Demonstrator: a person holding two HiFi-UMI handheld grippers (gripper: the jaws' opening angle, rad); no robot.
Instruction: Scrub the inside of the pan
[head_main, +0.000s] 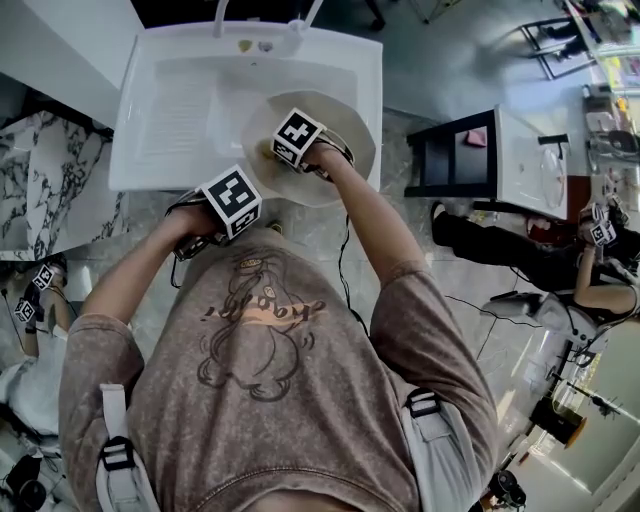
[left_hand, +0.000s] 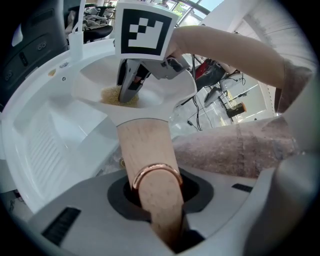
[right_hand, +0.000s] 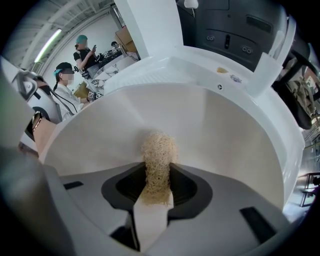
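The left tool (left_hand: 159, 212) is clenched on the pan's wooden handle (left_hand: 146, 145). Its 2 jaws press against the sides of the wood, right where a copper ring (left_hand: 157, 172) arches across it. In the head view this tool (head_main: 236, 206) sits at the near edge of the sink (head_main: 165, 115), just in front of the person's chest.

The right tool (right_hand: 153, 202) grips a beige fibrous scrubber (right_hand: 159, 160), with both jaws closed on its lower end (a white strip shows at the scrubber's base between them). The scrubber's far end is pressed against the pan's white inner surface, and the left gripper view shows it (left_hand: 120, 96) flattened on the bottom under the right tool (left_hand: 131, 86).

The pan (head_main: 350, 125) lies in the right part of the sink with its open side up. Its near rim reaches over the sink's front edge. Its long axis runs along the handle, from the bowl diagonally back towards the person and the left tool, so the bowl points away from the body and the handle end points at it. In the right gripper view the pan wall (right_hand: 230, 145) curves round the scrubber on all sides.
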